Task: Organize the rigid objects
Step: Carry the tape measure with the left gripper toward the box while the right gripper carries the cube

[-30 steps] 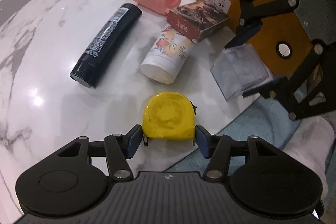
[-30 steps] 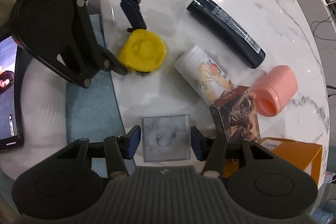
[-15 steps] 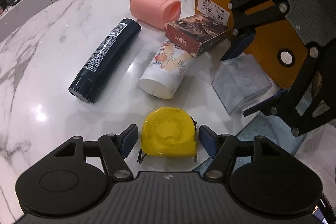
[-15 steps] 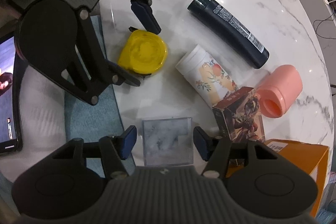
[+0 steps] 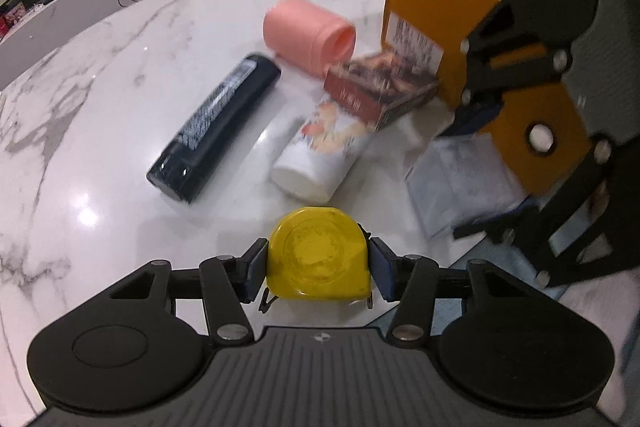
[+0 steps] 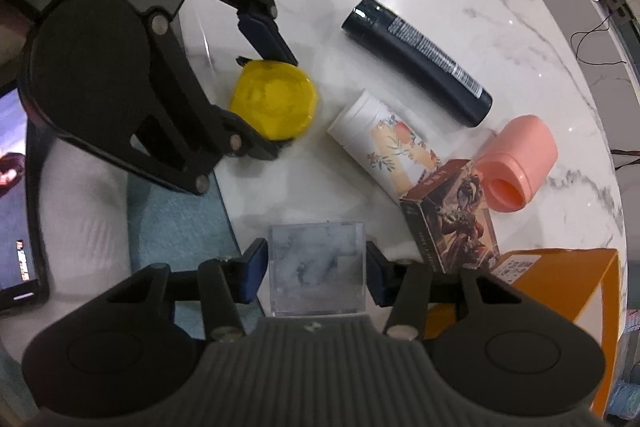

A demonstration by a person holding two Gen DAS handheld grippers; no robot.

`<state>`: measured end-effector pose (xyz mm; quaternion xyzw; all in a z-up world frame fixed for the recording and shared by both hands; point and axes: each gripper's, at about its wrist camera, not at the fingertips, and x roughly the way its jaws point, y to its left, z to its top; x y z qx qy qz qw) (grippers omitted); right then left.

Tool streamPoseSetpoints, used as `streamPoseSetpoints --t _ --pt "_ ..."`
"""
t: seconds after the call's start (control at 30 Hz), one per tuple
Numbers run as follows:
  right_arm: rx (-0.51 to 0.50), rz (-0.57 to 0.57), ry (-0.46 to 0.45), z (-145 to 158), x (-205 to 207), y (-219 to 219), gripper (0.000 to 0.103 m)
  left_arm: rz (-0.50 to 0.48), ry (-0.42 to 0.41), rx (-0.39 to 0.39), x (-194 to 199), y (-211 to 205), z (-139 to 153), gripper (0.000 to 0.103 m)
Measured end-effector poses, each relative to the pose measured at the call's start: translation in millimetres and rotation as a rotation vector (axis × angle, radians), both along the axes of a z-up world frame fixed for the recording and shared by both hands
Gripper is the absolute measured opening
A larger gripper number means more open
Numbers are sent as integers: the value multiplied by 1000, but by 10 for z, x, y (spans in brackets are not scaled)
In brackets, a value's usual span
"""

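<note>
My left tool (image 5: 318, 269) just closed onto the yellow tape measure (image 5: 319, 255) lying flat on the table (image 5: 120, 107), my right tool (image 6: 316, 269) just closed around the clear box (image 6: 317, 265), dark bottle (image 5: 216, 127) ahead-left, long axis pointing away, pink cup (image 5: 310, 29) on its side, mouth rightward, orange box (image 5: 440, 27) upright beyond.

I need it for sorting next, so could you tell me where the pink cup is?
The pink cup lies on its side at the right of the right wrist view, between the dark bottle and the picture box.

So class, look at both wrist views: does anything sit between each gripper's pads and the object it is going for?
Nothing visible does. The left gripper has just closed onto the yellow tape measure; the right gripper onto the clear box.
</note>
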<state>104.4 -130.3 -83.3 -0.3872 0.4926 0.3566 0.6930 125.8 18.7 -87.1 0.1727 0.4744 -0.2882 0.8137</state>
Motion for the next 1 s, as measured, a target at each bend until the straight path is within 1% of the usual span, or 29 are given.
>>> streamPoseSetpoints --t 0.13,0.23,0.37,0.57,0.73,0.9,1.0 --pt "5 16 -24 125 -89 -40 50 -5 -36 -25 -42 -76 178 61" --pt "14 18 -52 281 -118 -81 50 9 -53 -54 -49 -107 367 61" --pt "44 -14 -89 524 -120 -197 50 13 -75 -78 -65 -169 626 61" --pt "82 -47 -153 881 -205 -377 50 4 -134 -135 -122 -294 999 61" --pt "129 -90 -214 1173 -260 -628 50 -7 -177 -142 -191 -450 1240 61" --pt "122 -145 -263 1349 -303 -988 50 -59 -205 -156 -227 -736 1397 61" --pt "102 -201 -274 1373 -309 -1293 50 -120 -217 -161 -259 -1001 1449 61"
